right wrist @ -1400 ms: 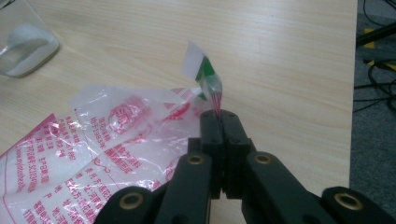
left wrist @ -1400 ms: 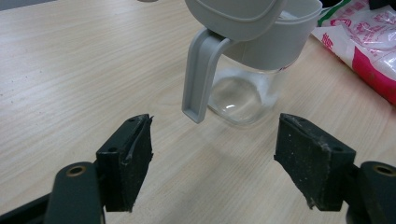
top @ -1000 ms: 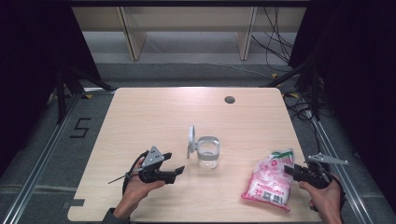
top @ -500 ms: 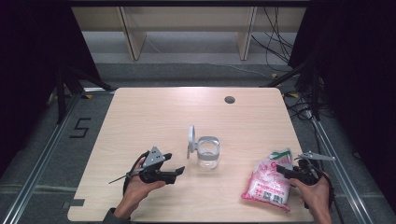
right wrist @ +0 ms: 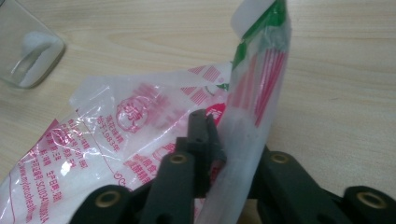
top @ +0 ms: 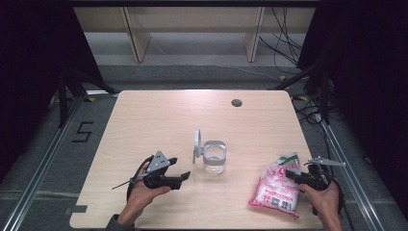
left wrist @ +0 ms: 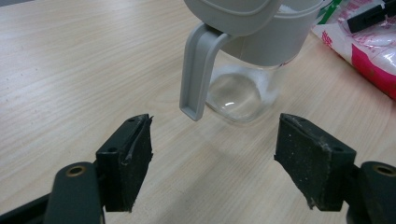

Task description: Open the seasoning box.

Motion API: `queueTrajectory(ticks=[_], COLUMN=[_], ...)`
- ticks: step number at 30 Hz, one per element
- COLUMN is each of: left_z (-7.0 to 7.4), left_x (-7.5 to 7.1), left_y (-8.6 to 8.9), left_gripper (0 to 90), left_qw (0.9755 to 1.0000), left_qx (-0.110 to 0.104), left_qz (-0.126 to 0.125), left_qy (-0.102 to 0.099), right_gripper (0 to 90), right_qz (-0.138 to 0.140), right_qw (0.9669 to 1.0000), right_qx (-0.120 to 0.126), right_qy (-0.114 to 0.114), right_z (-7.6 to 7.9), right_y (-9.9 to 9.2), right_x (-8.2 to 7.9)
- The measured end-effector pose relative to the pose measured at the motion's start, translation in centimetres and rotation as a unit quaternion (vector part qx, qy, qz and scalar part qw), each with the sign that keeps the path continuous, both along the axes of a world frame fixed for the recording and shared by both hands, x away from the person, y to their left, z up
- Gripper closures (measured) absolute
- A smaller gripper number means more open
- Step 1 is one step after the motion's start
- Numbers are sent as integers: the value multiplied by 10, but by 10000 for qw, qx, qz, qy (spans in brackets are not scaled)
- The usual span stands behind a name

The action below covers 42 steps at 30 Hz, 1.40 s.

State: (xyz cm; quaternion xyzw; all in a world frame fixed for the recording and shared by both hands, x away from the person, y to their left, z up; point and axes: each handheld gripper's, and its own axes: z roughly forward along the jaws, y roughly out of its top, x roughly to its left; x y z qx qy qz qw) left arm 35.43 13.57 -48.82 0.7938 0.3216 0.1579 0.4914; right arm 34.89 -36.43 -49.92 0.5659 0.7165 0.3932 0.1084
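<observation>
A clear glass jar [top: 213,159] with a grey collar, handle [left wrist: 196,70] and raised lid [top: 197,144] stands at the table's middle front. My left gripper [top: 180,167] lies just left of it, open, its jaws aimed at the jar [left wrist: 243,88] with only bare table between them [left wrist: 215,158]. A pink and white plastic bag [top: 276,190] lies at the front right. My right gripper [top: 290,174] has just been closing. It is now shut on the bag's green-edged top fold [right wrist: 254,93], with the film pinched between its jaws [right wrist: 224,144].
The wooden table [top: 192,115] has a round cable hole [top: 236,102] at the back right. Its right edge runs close behind my right hand. Black frame rails and cables lie on the floor at both sides. Shelving stands beyond the far edge.
My right gripper has shifted a little left onto the bag and its jaws have closed on the top fold. The left gripper and the jar have stayed put.
</observation>
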Motion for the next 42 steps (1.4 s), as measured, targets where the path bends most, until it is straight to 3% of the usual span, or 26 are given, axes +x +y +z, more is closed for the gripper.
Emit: queueTrajectory(ticks=[2, 4, 7, 8, 10, 12, 13, 14, 17, 18, 19, 20, 22, 23, 24, 26, 30, 32, 33, 35, 36, 37, 38, 39, 41, 42], left_z=[-1, -2, -4, -3, -4, -4, -5, -5, -7, -8, -9, -10, -10, -12, -12, -12, -12, -12, -12, -12, -12, -11, -11, -10, -9, -9], left_x=[-2, -2, -2, -1, -1, -2, -3, -2, -5, -6, -6, -7, -8, -9, -10, -14, -19, -21, -22, -23, -24, -26, -26, -27, -28, -29], left_y=[-1, -4, -5, -4, -6, -5, -6, -6, -12, -14, -15, -18, -20, -23, -23, -27, -36, -37, -39, -41, -42, -44, -44, -44, -47, -49], left_gripper=[265, 266, 266, 266, 268, 268, 268, 269, 269, 267, 267, 268, 269, 269, 269, 271, 274, 274, 274, 274, 275, 275, 276, 276, 278, 277], left_qw=[9999, 9999, 9999, 9999, 10000, 9999, 9999, 9999, 9998, 9996, 9995, 9997, 9996, 9996, 9995, 9992, 9991, 9988, 9989, 9988, 9988, 9989, 9989, 9990, 9988, 9990], left_qx=[-29, -35, 7, 77, -43, 63, 8, 71, 96, 124, 189, 73, 159, 43, 150, 195, 88, 156, 73, 106, 100, 104, 104, 74, 46, 46], left_qz=[55, 67, 20, -49, -35, 27, 13, -54, -92, -155, -195, -174, -194, -209, -218, -303, -394, -433, -441, -476, -463, -454, -454, -438, -479, -447], left_qy=[116, 123, 140, 47, 52, 122, 139, 83, 148, 180, 132, 179, 155, 178, 192, 193, 156, 139, 142, 98, 111, 98, 98, 86, 24, 36], right_gripper=[851, 892, 900, 900, 900, 900, 900, 900, 900, 900, 900, 900, 900, 900, 900, 900, 900, 900, 900, 900, 900, 900, 900, 900, 900, 900], right_qz=[-110, 7, 164, 127, 287, 256, 256, 426, 485, 378, 378, 414, 418, 409, 409, 485, 561, 668, 668, 841, 783, 786, 836, 836, 926, 879], right_qw=[9998, 9998, 9992, 9991, 9980, 9989, 9989, 9970, 9958, 9970, 9970, 9967, 9948, 9946, 9946, 9908, 9892, 9861, 9861, 9800, 9808, 9785, 9770, 9770, 9711, 9726], right_qx=[87, -176, -333, -391, -517, -328, -328, -489, -527, -366, -366, -303, -262, -262, -262, -298, -263, -245, -245, -386, -315, -238, -313, -313, -332, -317], right_qy=[125, 2, -126, -72, -242, -232, -232, -420, -566, -569, -569, -629, -893, -921, -921, -1227, -1328, -1502, -1502, -1763, -1759, -1892, -1934, -1934, -2175, -2130], right_z=[0, 4, 5, 5, 7, 10, 10, 10, 15, 20, 20, 23, 34, 39, 39, 49, 59, 67, 67, 73, 77, 82, 87, 87, 98, 102], right_y=[3, 7, 8, 11, 8, 12, 12, 10, 13, 16, 16, 16, 18, 20, 20, 22, 27, 34, 34, 37, 41, 46, 48, 48, 53, 55], right_x=[-1, -1, 0, 0, 0, -2, -2, 0, -3, -8, -8, -9, -15, -16, -16, -19, -24, -28, -28, -28, -30, -32, -33, -33, -34, -36])
